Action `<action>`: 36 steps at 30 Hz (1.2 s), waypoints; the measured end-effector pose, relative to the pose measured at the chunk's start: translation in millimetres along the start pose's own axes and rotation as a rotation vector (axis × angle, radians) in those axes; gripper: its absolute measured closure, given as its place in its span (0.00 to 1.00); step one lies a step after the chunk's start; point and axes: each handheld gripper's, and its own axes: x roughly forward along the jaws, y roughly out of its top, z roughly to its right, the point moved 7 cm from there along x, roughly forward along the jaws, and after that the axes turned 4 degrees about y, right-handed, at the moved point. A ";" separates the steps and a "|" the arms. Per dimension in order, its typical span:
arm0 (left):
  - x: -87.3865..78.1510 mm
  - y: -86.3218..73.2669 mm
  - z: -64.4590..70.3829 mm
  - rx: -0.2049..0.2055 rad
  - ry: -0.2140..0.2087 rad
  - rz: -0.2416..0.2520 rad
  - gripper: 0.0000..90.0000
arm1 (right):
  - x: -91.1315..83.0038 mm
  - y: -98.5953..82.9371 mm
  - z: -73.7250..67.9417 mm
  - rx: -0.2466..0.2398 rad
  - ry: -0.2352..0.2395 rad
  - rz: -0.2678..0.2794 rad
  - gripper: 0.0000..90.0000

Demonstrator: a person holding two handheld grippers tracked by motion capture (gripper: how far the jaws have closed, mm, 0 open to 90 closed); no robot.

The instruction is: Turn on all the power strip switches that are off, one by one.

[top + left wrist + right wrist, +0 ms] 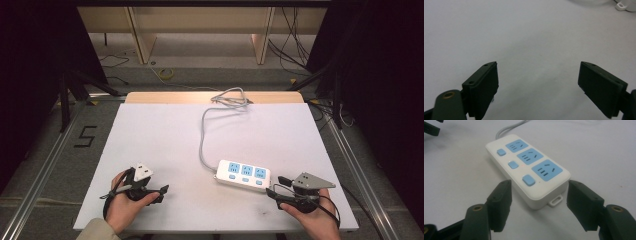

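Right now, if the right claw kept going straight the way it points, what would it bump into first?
The power strip: the right claw is open, its near end sits just ahead between the jaws, probably not yet touching.

Soft, even light fell from above on the white table (pixel 165 145), which showed bright mid-frame, while both side edges of the high view sank into near black. Shadows were faint (a thin one under the power strip (pixel 529 167)). Both gripper views looked slightly soft, their jaws blurred at the bottom.
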 end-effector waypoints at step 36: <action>0.7 -0.5 1.5 0.012 0.009 -0.006 0.19 | -1.7 23.2 -2.3 -0.068 -0.019 -0.137 1.00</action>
